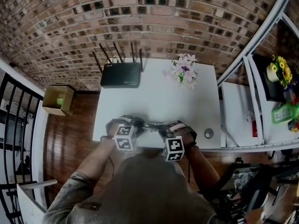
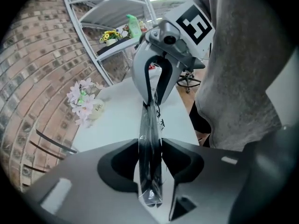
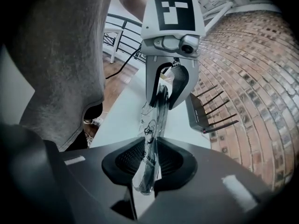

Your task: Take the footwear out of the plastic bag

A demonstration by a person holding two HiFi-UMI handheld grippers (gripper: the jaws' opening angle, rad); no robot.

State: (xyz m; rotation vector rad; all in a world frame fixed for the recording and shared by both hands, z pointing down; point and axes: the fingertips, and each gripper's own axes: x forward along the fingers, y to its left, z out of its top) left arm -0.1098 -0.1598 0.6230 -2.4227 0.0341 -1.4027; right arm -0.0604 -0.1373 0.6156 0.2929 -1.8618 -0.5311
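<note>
From above, most of the action is tucked under the person's arms and the two marker cubes, so the plastic bag [image 2: 150, 141] shows there only as a short glint between the hands, at the near edge of the white worktop [image 1: 154, 101]. Whether it rests on the worktop or hangs just over it I cannot tell. The footwear [image 2: 148, 125] inside is hard to make out: a thin, dark shape seen edge-on, its kind and its toe end not readable. The bag is clear and crinkled, with dark print and a round mark [image 3: 150, 129] on its side. It is stretched in a straight line from one tool to the other, its long axis running left to right along the worktop's front edge. The left tool [image 2: 150, 167] is pinching the end that holds the dark shape. The right tool [image 3: 148, 164] is clamped narrowly on the clear end. Farther back on the worktop stand a black router [image 1: 121, 74] and a bunch of pale pink flowers [image 1: 183, 70], well apart from the bag.
</note>
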